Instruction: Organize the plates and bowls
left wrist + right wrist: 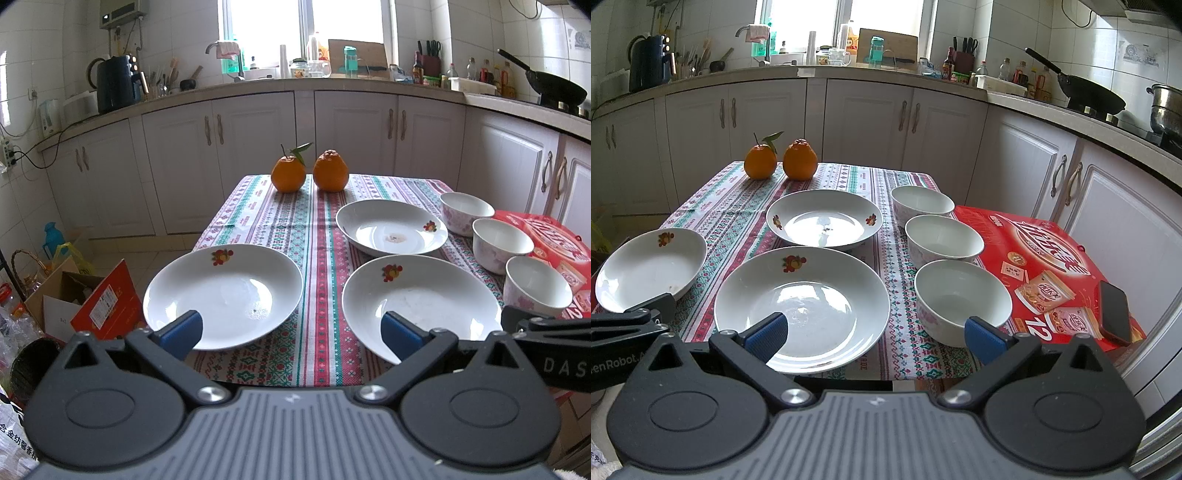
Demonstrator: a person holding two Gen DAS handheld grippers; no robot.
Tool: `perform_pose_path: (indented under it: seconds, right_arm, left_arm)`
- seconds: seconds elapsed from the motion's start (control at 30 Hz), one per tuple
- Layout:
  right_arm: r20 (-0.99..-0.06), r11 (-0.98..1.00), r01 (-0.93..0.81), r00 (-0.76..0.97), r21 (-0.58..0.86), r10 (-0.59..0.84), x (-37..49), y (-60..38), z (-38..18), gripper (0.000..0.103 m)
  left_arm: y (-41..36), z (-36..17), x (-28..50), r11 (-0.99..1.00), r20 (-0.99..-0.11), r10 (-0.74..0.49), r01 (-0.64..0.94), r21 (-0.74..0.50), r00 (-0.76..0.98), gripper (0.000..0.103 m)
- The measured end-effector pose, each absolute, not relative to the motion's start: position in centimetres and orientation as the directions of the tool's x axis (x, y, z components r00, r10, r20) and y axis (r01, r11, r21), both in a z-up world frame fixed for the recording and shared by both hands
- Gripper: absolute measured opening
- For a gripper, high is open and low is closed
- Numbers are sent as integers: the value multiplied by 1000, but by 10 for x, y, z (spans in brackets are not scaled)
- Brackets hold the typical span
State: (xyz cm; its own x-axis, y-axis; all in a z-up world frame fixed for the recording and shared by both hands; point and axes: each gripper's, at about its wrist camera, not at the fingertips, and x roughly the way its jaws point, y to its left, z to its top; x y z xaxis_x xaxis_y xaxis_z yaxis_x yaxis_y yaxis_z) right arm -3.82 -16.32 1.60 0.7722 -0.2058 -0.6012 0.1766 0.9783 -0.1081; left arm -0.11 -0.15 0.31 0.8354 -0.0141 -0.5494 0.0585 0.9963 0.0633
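Plates and bowls sit spread over the patterned tablecloth [314, 236], none stacked yet: the left plate [223, 293] lies alone near the table's left edge, the near plate [421, 302] lies in front of the far plate [391, 227], those two nearly touching, and three bowls run in a row down the right side, the far bowl [921, 203], middle bowl [943, 238] and near bowl [962, 295], each close against the next. To my eye the risks come from how things lie. The left plate and near plate both reach to the table's front edge, so a clumsy nudge from a finger could tip one off. The glazed rims are smooth and shallow, and a pinch taken too near the lip could slip. The bowls crowd against a red snack box [1052, 254] with a phone [1115, 312] lying on it, so swinging a bowl wide could knock the phone down. Two oranges [310, 171] at the far end stay well apart from all this. The left gripper [291, 332] hangs just short of the table with its jaws spread wide, holding nothing, its blue pads [183, 330] seen against the rims of the left and near plates. The right gripper [875, 332] also has its jaws wide apart and empty, framing the near plate and near bowl.
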Motion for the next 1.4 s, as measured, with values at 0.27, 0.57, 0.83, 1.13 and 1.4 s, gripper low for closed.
perform_pose_path:
  seconds: [0.27, 0.57, 0.83, 1.13, 1.4]
  right_arm:
    - [-602, 978, 177, 772, -109, -206, -38, -164, 16, 103]
    - [-605, 980, 162, 771, -117, -200, -33, -165, 15, 103]
    - [-604, 981, 126, 774, -147, -190, -22, -168, 17, 103]
    - [-565, 983, -8, 819, -186, -100, 7, -172, 34, 103]
    - [-587, 957, -284, 767, 54, 260, 51, -174, 46, 103]
  left_arm:
    - [-1, 3, -1, 996, -550, -16, 60, 63, 835, 102]
    - [-2, -1, 5, 996, -555, -19, 64, 62, 832, 102]
    - [1, 0, 17, 994, -559, -54, 100, 52, 827, 102]
    - [14, 2, 31, 986, -532, -57, 132, 104, 845, 102]
    - [59, -5, 40, 980, -504, -114, 180, 85, 856, 102]
